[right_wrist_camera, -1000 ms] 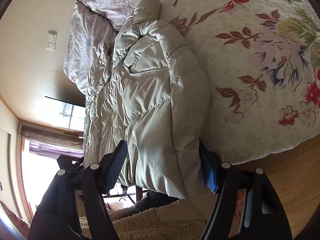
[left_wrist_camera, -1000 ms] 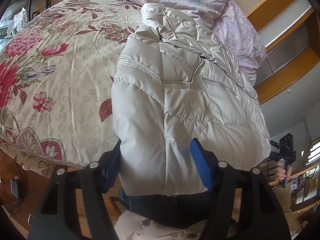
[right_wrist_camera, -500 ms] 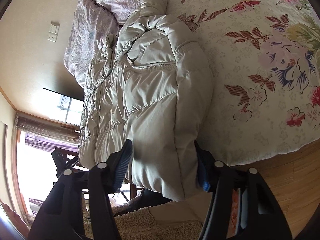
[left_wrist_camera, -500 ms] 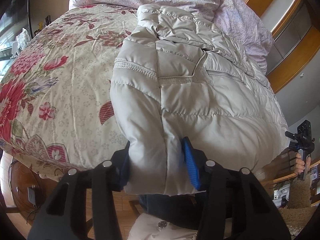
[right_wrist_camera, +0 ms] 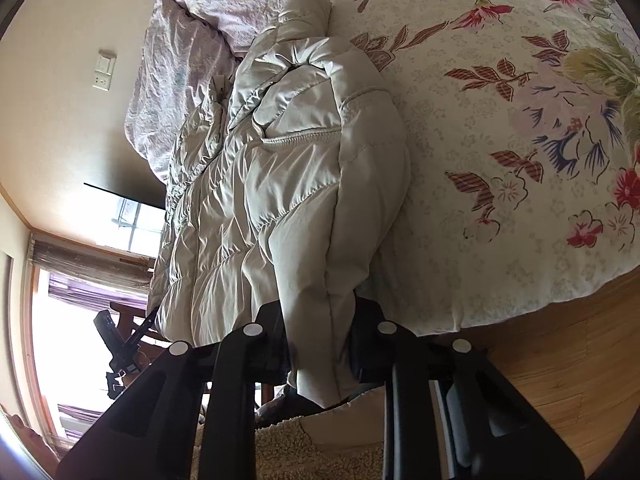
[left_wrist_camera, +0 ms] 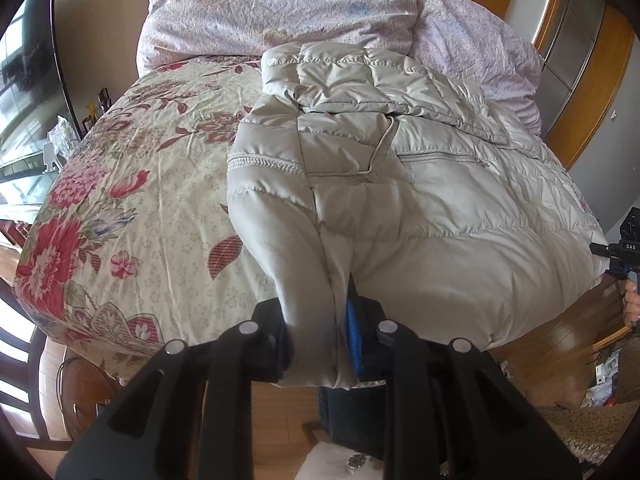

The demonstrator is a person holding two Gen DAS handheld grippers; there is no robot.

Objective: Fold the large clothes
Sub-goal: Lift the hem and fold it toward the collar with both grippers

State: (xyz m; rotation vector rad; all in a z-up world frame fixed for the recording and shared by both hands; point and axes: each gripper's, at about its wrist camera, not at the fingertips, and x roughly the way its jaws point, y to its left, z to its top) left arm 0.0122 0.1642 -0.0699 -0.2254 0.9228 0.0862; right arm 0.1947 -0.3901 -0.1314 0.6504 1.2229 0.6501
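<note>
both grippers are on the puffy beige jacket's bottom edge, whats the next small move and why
Probably lift both corners together and carry the hem toward the collar. The left gripper and right gripper have just closed on the puffy beige quilted jacket, lying flat on the floral bedspread.

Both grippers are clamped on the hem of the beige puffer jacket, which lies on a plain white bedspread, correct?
Not quite. The bedspread is not plain white: it is cream with red and pink flowers, as both wrist views show. The rest holds: the left gripper and the right gripper, whose jaws have just been closing, each pinch the hem of the beige puffer jacket at the bed's near edge.
</note>
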